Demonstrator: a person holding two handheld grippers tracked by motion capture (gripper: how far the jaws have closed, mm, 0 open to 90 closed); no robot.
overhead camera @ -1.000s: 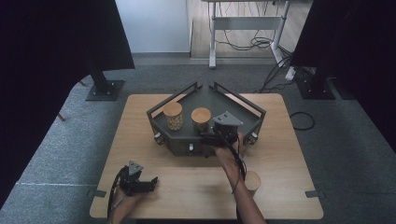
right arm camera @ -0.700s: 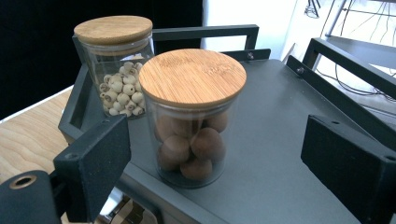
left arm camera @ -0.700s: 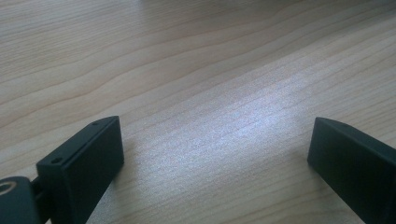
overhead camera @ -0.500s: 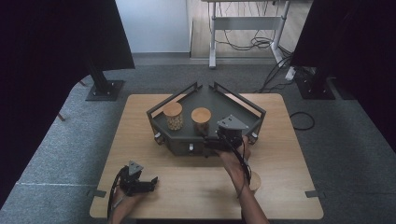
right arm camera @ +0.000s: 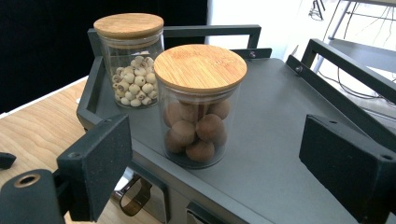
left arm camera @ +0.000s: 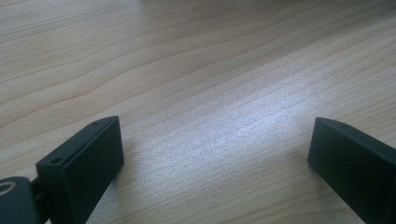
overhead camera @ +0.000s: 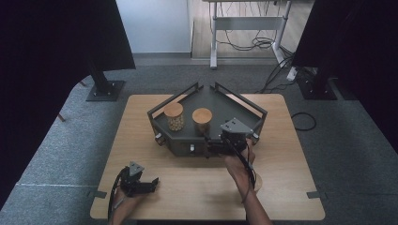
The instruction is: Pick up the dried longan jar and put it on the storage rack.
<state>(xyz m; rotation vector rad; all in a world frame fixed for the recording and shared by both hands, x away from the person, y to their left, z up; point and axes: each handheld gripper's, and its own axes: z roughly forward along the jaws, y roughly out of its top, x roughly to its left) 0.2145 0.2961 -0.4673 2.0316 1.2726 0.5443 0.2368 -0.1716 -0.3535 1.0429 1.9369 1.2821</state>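
Note:
A dark grey tray (overhead camera: 244,110) stands on the wooden table (overhead camera: 141,140) and holds two glass jars with wooden lids. One jar holds pale beads (overhead camera: 174,117) (right arm camera: 130,79); the other holds brown balls (overhead camera: 202,120) (right arm camera: 198,121). My right gripper (overhead camera: 213,143) (right arm camera: 219,163) hovers at the tray's front edge, pointing at the brown-ball jar. Its jaws have just been closing a little but stand wide, and the jar is ahead of the pads, untouched. My left gripper (overhead camera: 149,183) (left arm camera: 215,158) rests low over bare wood at the front left, open and holding nothing.
The tray has raised rails (right arm camera: 210,31) at its back and sides and small knobs (overhead camera: 159,138) on its front wall. A pale round wooden disc (overhead camera: 257,183) lies by my right forearm. Black stands (overhead camera: 105,89) and cables (overhead camera: 302,122) sit on the floor beyond the table.
My right hand has edged slightly toward the tray's front, and its forearm now covers more of the wooden disc. The left gripper has stayed put.

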